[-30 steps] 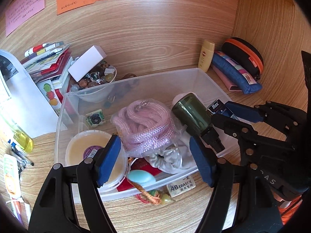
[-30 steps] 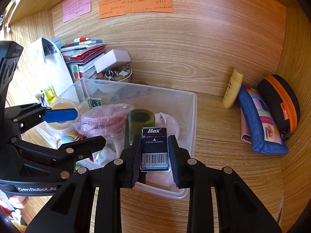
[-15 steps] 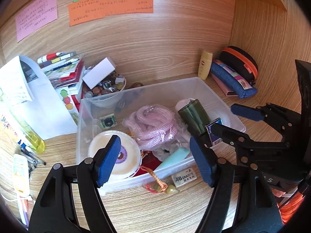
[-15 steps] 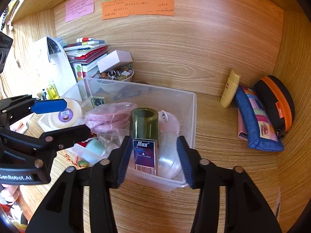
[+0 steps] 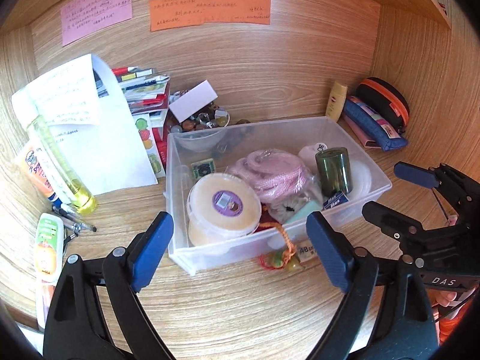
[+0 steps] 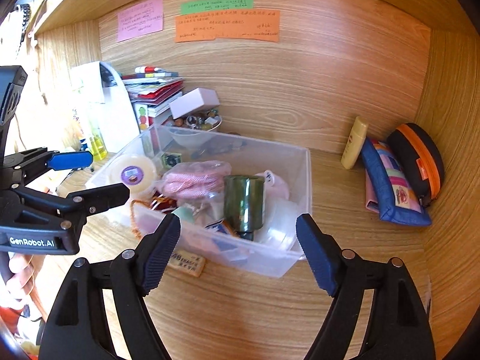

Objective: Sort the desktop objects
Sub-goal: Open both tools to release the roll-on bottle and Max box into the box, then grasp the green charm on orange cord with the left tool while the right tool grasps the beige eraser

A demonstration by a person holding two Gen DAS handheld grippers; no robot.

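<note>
Nearest, we held the left gripper (image 5: 240, 250) and right gripper (image 6: 238, 250) spread wide and empty, short of the clear bin (image 6: 306, 186). Inside its near right corner lay the staple box (image 5: 335, 199), presumably sorted there.

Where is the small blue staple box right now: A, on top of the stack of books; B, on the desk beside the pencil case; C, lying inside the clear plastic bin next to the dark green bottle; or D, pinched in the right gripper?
C. The staple box lies inside the clear bin at the foot of the dark green bottle, and the right gripper is open and empty in front of the bin.
</note>
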